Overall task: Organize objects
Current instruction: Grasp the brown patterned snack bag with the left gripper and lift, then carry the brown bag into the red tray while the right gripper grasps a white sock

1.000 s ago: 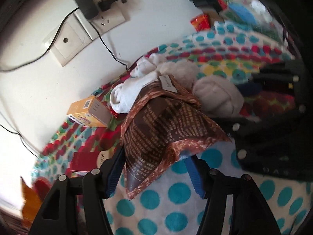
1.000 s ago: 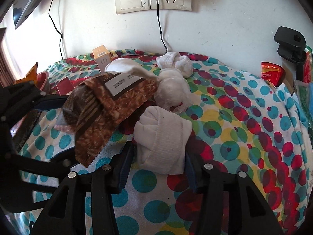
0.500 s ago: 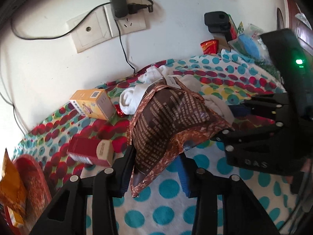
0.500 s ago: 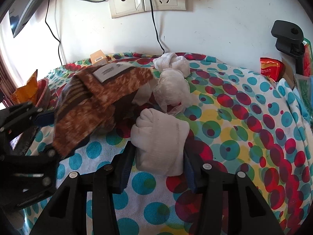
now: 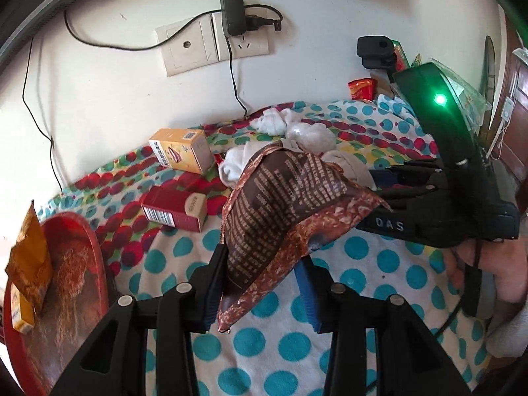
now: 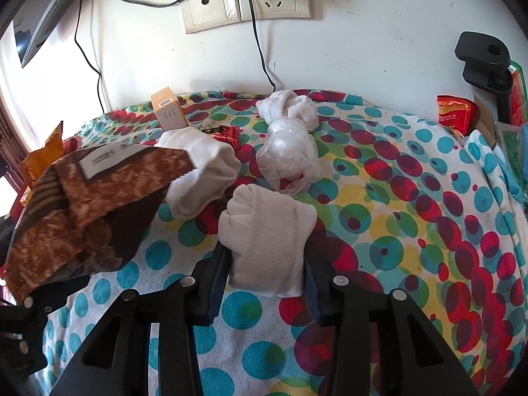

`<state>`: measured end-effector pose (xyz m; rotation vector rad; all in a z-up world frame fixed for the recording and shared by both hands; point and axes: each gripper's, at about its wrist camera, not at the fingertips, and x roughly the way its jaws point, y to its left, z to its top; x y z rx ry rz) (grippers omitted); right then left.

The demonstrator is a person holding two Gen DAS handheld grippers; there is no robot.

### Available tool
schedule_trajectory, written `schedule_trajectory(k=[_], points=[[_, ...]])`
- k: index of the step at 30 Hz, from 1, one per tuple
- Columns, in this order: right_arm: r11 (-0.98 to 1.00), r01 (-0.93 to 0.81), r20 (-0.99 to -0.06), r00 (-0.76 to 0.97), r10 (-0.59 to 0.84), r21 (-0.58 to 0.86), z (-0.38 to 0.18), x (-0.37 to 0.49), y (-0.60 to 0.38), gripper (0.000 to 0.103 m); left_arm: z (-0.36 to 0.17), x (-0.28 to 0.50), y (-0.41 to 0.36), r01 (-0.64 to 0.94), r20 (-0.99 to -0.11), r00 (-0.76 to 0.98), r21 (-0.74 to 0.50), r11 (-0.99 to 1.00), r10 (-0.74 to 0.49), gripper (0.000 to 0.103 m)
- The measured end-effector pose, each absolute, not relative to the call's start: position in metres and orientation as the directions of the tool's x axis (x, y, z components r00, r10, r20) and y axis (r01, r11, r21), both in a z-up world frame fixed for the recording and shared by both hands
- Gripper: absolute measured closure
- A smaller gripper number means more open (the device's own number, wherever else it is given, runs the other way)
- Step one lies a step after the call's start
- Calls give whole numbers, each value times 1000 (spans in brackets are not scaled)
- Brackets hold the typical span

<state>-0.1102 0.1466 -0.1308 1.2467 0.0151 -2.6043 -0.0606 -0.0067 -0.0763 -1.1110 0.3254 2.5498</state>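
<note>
My left gripper (image 5: 260, 283) is shut on a brown snack packet (image 5: 283, 211) and holds it above the polka-dot cloth (image 5: 363, 297). The packet also shows at the left of the right wrist view (image 6: 82, 204). My right gripper (image 6: 264, 277) is shut on a rolled white sock (image 6: 267, 234) resting on the cloth. Another white sock (image 6: 201, 171) lies just behind, next to a plastic-wrapped white bundle (image 6: 290, 151). The right gripper's body (image 5: 455, 178) fills the right side of the left wrist view.
A red tray (image 5: 66, 283) with an orange packet (image 5: 29, 264) sits at the left. A red box (image 5: 175, 211) and an orange box (image 5: 181, 150) lie near the wall. A red packet (image 6: 455, 112) and black clamp (image 6: 485, 56) stand at the back right. Cables hang from wall sockets (image 6: 244, 3).
My left gripper has carried the brown packet leftward and back, so the red tray has come into view. My right gripper has stayed shut on the rolled sock.
</note>
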Motion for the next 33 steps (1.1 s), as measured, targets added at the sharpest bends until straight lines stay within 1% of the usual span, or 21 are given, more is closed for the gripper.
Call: schedule_trajectory(k=[6, 16, 33], points=[[-970, 230, -773, -600, -208, 83, -131, -111, 144, 66, -75, -48, -11, -370, -744, -630, 35, -929, 223, 62], [-973, 227, -779, -605, -165, 31, -132, -111, 139, 66, -68, -22, -29, -317, -739, -644, 26, -948, 195, 63], [-975, 224, -783, -607, -132, -9, -134, -112, 133, 65, -41, 7, -67, -236, -717, -674, -22, -972, 180, 67]])
